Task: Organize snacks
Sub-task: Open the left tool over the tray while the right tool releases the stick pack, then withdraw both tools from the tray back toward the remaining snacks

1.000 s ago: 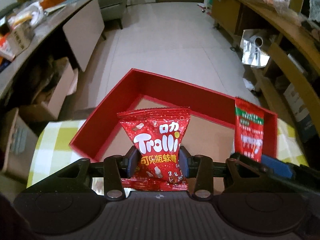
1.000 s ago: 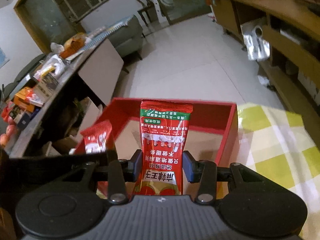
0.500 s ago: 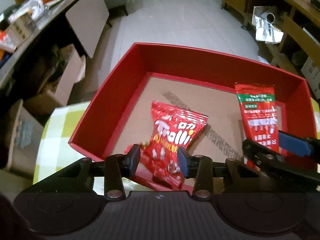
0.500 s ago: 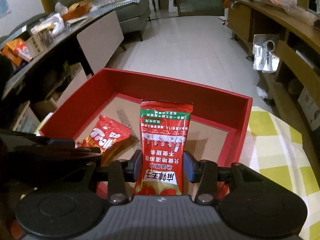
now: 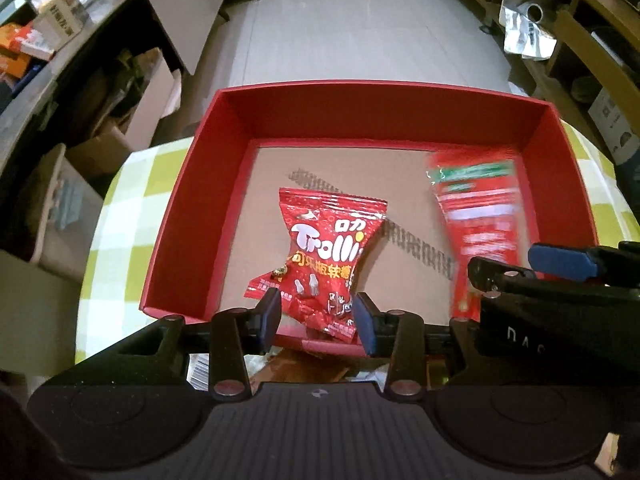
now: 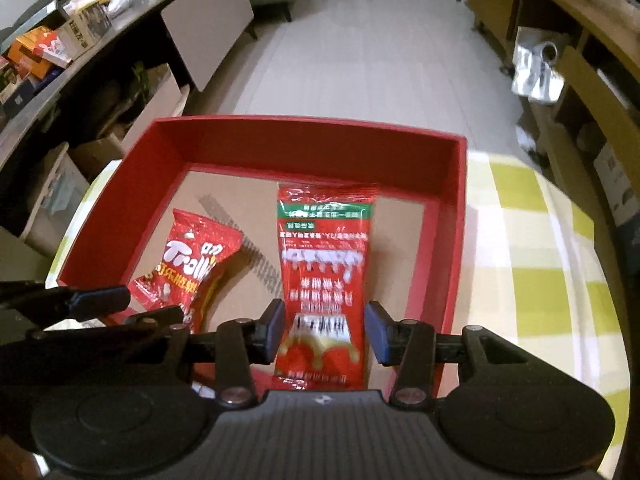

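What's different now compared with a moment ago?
Both grippers moved forward over the red box and tipped downward. The left gripper brought the Trolli bag, upright before, down into the box, now leaning. The right gripper lowered the red-and-green packet beside it. Unchanged: each snack remains between its gripper's pads, and the box sits on the checked cloth.

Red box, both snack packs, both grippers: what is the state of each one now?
Red box: open-topped, no lid.
Trolli bag: sealed, tilted, lower end gripped.
Red-and-green packet: sealed, blurred, over the box.
Left gripper: shut on Trolli bag.
Right gripper: around packet, grip unclear.
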The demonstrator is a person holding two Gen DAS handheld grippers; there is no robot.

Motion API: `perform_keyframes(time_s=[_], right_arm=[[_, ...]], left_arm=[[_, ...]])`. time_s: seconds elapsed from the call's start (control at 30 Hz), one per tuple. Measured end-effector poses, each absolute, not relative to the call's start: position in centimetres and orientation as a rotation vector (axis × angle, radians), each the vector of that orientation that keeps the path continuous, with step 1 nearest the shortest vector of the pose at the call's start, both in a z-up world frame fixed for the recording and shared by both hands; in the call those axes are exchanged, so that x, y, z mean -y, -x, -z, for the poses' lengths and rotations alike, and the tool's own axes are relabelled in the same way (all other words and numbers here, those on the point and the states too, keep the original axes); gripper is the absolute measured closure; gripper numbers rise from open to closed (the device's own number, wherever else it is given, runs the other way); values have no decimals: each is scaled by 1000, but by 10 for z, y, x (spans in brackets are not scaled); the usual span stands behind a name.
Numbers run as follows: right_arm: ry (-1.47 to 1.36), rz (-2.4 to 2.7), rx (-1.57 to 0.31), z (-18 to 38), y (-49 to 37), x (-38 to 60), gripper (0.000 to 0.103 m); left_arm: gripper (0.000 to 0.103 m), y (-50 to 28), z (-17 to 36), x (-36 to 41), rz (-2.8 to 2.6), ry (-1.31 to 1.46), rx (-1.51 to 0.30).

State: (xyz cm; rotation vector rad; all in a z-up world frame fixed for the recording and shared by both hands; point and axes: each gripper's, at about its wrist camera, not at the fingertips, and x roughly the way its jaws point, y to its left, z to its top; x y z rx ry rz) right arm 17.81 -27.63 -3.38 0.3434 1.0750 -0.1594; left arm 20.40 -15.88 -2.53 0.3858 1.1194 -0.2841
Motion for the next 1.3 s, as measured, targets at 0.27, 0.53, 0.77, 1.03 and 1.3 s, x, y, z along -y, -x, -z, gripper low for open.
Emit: perform_keyframes(time_s=[0.27, 0.53, 0.77, 1.03, 1.3], right_arm=[[-323, 214, -1013, 11, -163, 278, 51], [-300, 223, -998, -3, -155, 270, 51], [-301, 213, -972, -18, -139, 262, 51], [-290, 191, -963, -26, -118, 249, 50], [-269, 168, -973, -30, -101, 234, 50]], left_arm=[[32, -199, 10, 151, 279, -328, -1092], [29, -192, 0, 144, 288, -310, -1090], [26, -180, -12, 132, 295, -284, -1084], [23, -162, -22, 122, 296, -295, -1059], [23, -146, -22, 108, 299, -284, -1074]])
